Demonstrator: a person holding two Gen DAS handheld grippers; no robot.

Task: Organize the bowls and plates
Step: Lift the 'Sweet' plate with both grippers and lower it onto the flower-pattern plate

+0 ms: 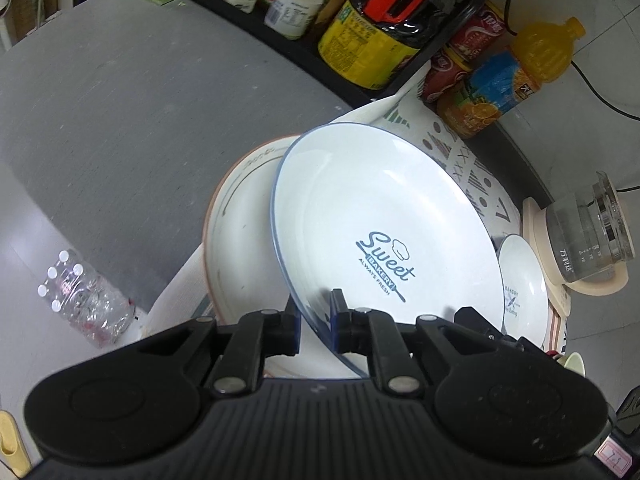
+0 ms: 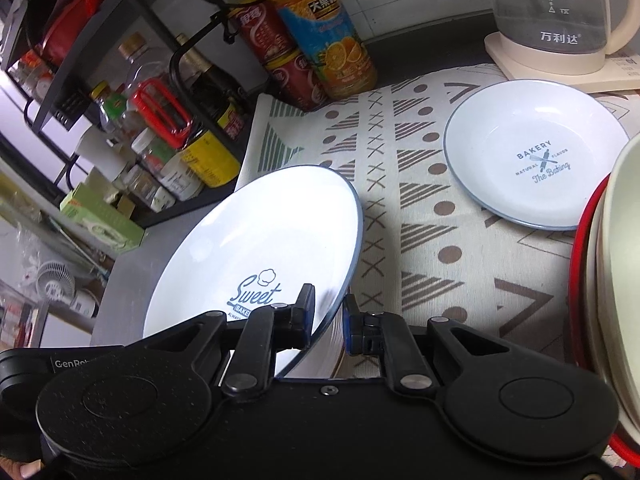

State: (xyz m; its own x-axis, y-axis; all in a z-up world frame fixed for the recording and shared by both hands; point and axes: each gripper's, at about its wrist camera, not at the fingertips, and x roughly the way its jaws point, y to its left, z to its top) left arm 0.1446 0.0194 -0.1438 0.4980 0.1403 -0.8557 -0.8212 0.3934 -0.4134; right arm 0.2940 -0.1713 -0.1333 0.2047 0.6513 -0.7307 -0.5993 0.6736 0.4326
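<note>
We are pinching the Sweet Bakery plate rim with left gripper and right gripper, both clamping it tilted | it is hanging over a brown-rimmed plate and patterned mat | small bakery plate is lying beyond, near kettle

Three plates on show here: one large Sweet Bakery plate, one small Bakery plate, and one brown-rimmed plate. One glass kettle, one orange juice bottle, two red cans, one patterned mat, and two grippers, left and right.
</note>
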